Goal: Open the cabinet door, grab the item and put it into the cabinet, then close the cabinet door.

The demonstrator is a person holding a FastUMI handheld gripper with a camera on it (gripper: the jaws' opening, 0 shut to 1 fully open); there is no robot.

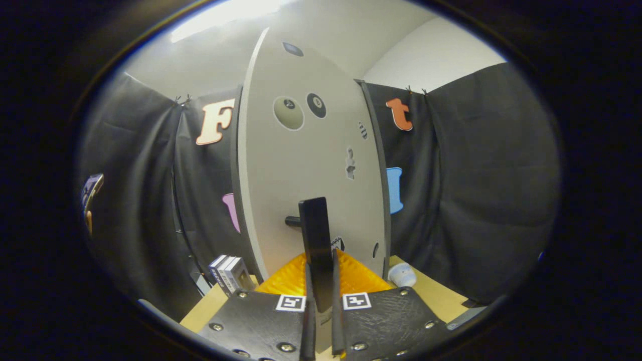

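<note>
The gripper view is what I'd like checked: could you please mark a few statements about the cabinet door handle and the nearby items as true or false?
1. The hand-held gripper has the dark door handle between its fingers. True.
2. The cabinet door is bright red. False: it is light grey with round stickers.
3. A small white cup lies on the wooden table, beside the door's bottom corner. True.
4. A small box stands on top of the cabinet. False: it stands on the table, on the other side of the door from the cup.
5. An orange ribbed surface lies just beyond the fingers. True.
</note>
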